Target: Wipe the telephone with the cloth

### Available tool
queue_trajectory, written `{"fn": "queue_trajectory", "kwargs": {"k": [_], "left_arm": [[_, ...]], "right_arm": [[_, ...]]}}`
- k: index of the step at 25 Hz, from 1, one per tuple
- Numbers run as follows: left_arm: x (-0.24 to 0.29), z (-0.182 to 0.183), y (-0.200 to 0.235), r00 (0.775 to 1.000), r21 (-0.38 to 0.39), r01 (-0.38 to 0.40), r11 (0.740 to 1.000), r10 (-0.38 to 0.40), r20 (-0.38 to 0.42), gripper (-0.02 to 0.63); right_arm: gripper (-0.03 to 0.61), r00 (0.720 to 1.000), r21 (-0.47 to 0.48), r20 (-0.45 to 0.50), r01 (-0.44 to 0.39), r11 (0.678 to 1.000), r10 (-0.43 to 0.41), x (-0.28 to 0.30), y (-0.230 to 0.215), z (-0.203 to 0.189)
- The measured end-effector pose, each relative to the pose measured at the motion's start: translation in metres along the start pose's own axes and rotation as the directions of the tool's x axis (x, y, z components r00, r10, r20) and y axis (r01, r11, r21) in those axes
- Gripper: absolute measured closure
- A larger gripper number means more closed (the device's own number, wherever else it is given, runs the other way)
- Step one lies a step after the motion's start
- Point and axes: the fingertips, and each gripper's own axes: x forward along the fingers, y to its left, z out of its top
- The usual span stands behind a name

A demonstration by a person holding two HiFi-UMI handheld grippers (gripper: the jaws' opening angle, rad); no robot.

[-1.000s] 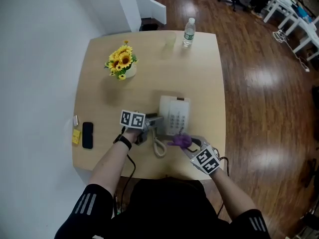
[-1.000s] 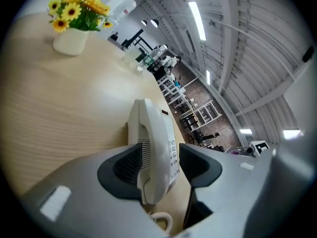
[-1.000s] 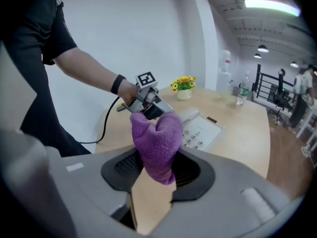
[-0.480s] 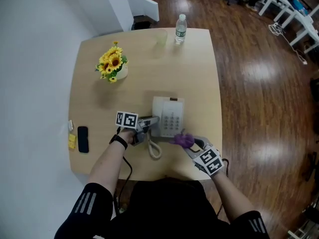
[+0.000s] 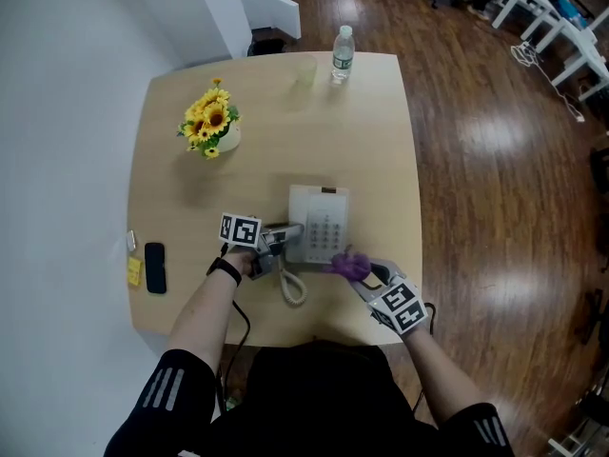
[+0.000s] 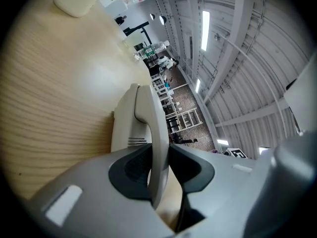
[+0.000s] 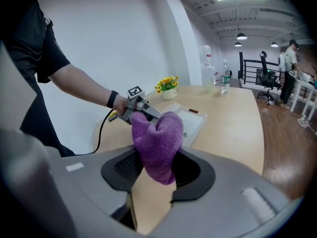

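Clamping onto the handset (image 6: pixel 148 128): the left gripper (image 6: pixel 159 167) jaws have just been closing and are now pinching its thin edge between both pads. The handset is sitting along the left side of the telephone (image 5: pixel 322 225). The telephone is lying keypad up near the front edge of the worktop (image 5: pixel 276 112), with its coiled cord (image 5: pixel 293 288) looping back toward the person. The right gripper (image 7: pixel 158 170) jaws are squeezing the purple cloth (image 7: pixel 158 133), with a bunched wad sticking up out of them. It's hovering at the telephone's near right corner, and I can't tell whether it's touching. Further back, a sunflower pot (image 5: pixel 211 127) is standing on the left and a water bottle (image 5: pixel 341 53) at the far edge. A black mobile (image 5: pixel 154 268) and a yellow pad (image 5: pixel 134 271) are lying by the left edge.
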Motion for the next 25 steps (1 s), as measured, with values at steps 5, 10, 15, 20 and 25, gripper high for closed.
{"fn": "queue_trajectory", "kwargs": {"k": [5,10,15,20,25], "left_arm": [[-0.006,-0.001,-0.016,0.994,0.0,0.097,0.995,-0.096,0.043,0.522],[-0.024,0.003,-0.044,0.98,0.069,0.178,0.982,-0.183,0.074,0.523],[-0.042,0.015,-0.113,0.911,0.129,0.367,0.921,-0.384,0.147,0.525],[-0.071,0.02,-0.198,0.804,0.255,0.524,0.813,-0.571,0.167,0.525],[-0.109,0.008,-0.289,0.661,0.382,0.664,0.642,-0.743,0.101,0.526]], "right_arm": [[0.41,1.0,0.014,0.013,0.016,1.0,-0.016,-0.005,-0.007,0.002],[0.41,0.999,0.033,0.034,0.029,0.999,-0.03,-0.008,-0.015,0.008],[0.41,0.995,0.021,0.093,0.029,0.999,-0.031,-0.013,-0.015,0.032],[0.41,0.973,0.029,0.231,-0.007,1.0,0.0,-0.035,-0.007,0.087],[0.41,0.917,-0.043,0.396,-0.036,0.998,0.05,-0.072,0.009,0.168]]}}
